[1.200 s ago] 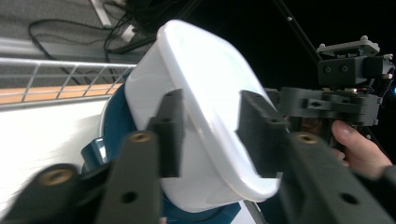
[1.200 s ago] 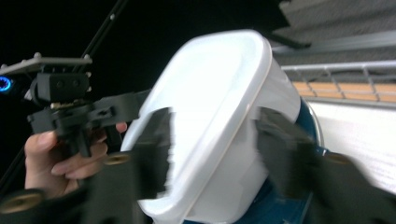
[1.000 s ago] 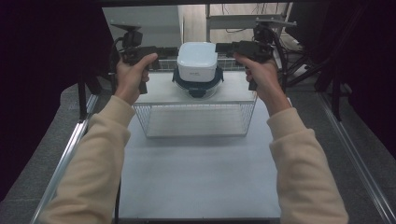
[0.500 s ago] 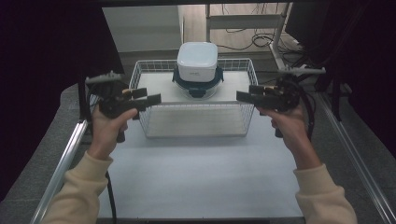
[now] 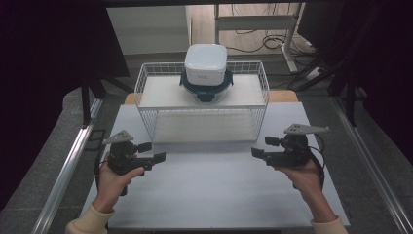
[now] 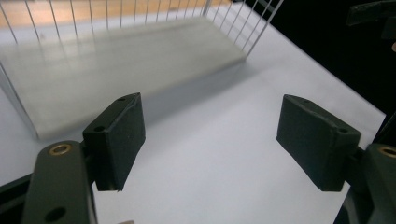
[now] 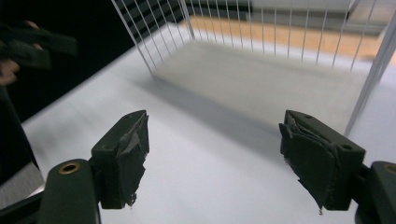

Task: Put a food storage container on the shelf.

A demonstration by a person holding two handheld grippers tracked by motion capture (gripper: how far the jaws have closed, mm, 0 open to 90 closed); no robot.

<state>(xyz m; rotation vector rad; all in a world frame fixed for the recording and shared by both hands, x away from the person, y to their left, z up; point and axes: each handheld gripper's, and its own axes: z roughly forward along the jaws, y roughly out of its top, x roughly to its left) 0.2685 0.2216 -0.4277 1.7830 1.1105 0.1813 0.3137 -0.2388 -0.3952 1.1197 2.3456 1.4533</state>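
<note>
Both hands have drawn back from the container toward the near edge of the table, and neither gripper touches anything now. The white-lidded container [image 5: 205,70] with dark blue clasps sits on top of the white wire basket [image 5: 146,80], at the middle of its far rim, upright and apart from both grippers. The basket stands on the far half of the white table [image 5: 209,190], with a pale board lying flat inside it; its wire wall [image 6: 254,28] and floor appear blurred in the left gripper view, and its corner [image 7: 140,44] shows likewise in the right gripper view. The left gripper [image 5: 155,155] is held low at the table's near left, jaws pointing inward toward the centre; its own view shows the two black pads [image 6: 119,135] spread wide with bare table between them. The right gripper [image 5: 260,152] is held at the near right, facing the left one, well apart from it; its pads [image 7: 125,154], visibly frayed at the edges, also stand wide apart and empty. Each gripper carries a grey three-cornered plate [image 5: 306,128] on top.
</note>
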